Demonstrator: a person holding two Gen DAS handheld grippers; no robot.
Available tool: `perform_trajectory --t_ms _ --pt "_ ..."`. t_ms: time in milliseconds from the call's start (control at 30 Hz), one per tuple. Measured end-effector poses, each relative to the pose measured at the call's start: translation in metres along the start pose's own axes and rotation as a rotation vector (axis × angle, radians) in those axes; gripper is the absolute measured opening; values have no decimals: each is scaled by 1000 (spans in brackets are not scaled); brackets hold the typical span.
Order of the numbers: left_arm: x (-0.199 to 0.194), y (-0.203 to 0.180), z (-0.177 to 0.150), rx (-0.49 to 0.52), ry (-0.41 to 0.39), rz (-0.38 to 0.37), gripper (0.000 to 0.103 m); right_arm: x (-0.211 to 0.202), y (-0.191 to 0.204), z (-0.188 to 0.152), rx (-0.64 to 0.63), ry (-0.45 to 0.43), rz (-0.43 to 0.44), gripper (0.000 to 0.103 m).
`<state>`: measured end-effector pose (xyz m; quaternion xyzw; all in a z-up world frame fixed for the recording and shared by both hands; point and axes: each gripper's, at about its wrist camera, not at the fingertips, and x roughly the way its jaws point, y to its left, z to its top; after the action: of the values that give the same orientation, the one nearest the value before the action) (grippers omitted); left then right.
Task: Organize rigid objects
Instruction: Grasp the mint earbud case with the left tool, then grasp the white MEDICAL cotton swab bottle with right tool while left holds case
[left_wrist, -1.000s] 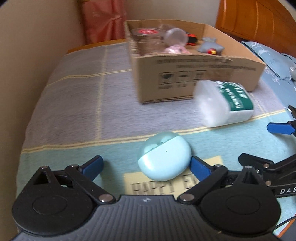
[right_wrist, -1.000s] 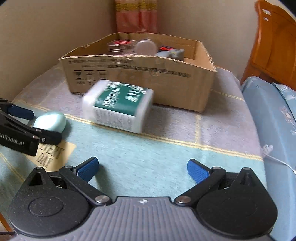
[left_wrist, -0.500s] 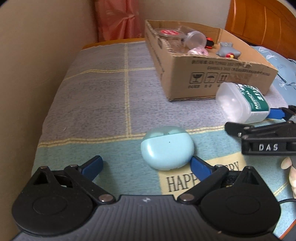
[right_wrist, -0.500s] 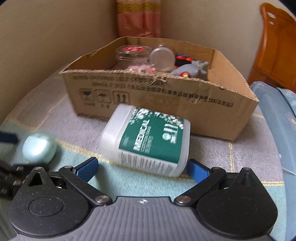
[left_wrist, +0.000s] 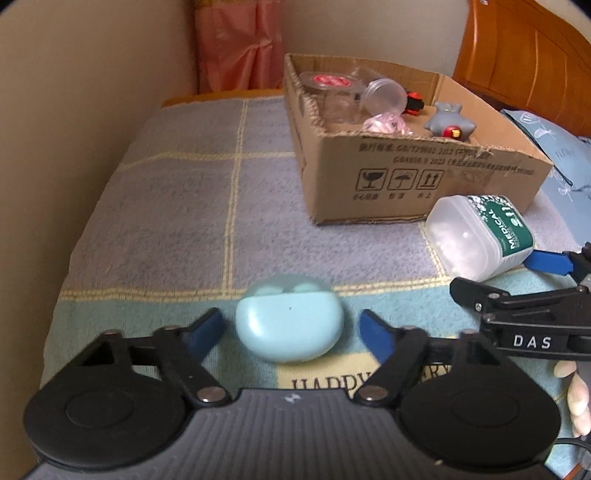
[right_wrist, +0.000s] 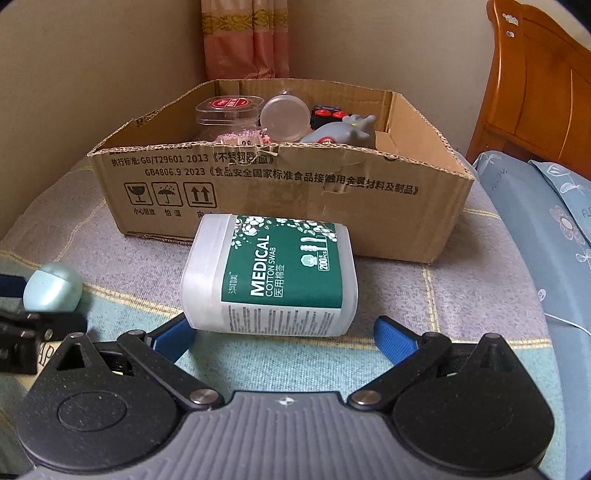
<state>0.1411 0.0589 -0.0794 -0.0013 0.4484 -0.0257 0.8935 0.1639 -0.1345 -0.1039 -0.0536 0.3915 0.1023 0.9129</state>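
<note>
A light blue earbud case (left_wrist: 290, 330) lies on the blanket between the jaws of my left gripper (left_wrist: 290, 332). The jaws are closing, and a narrow gap still shows on each side of the case. A white cotton swab box with a green label (right_wrist: 273, 277) lies on its side in front of the cardboard box (right_wrist: 280, 206). My right gripper (right_wrist: 286, 338) stands open at the swab box's near edge, one blue pad at each end. From the left wrist view, the swab box (left_wrist: 476, 236) is at the right, with a right finger (left_wrist: 546, 260) beside it.
The cardboard box (left_wrist: 424, 173) holds clear plastic jars, a grey toy and several small items. A wall runs along the left. A wooden headboard (right_wrist: 535, 92) and blue pillows (right_wrist: 546, 229) are at the right. Someone's fingers (left_wrist: 576, 398) show at the right edge.
The left gripper's jaws have come in from wide apart to near both sides of the earbud case. The right gripper has moved up to the swab box, which now lies between its pads.
</note>
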Motion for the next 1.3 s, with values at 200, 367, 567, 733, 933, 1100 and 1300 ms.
perform_trajectory --t_ms 200,367,567,733,933,1100,1300 --pt "-2 0 -2 67 -29 -30 61 0 -1 -2 -7 -10 6 103" --pt "-5 0 -3 143 -31 -67 61 -1 -2 -3 -11 -13 11 103" --pt "-3 -1 -3 109 -33 -64 61 5 -1 7 -16 22 14 103" --pt "-2 1 -4 105 -35 -66 61 12 3 21 -22 74 31 103" --pt "-3 2 -4 101 -28 -72 61 20 11 38 -32 103 34 103" --pt "-3 2 -3 103 -25 -74 61 20 15 41 -78 114 19 94" --pt "-2 3 2 123 -2 -86 60 16 7 42 -90 129 50 88"
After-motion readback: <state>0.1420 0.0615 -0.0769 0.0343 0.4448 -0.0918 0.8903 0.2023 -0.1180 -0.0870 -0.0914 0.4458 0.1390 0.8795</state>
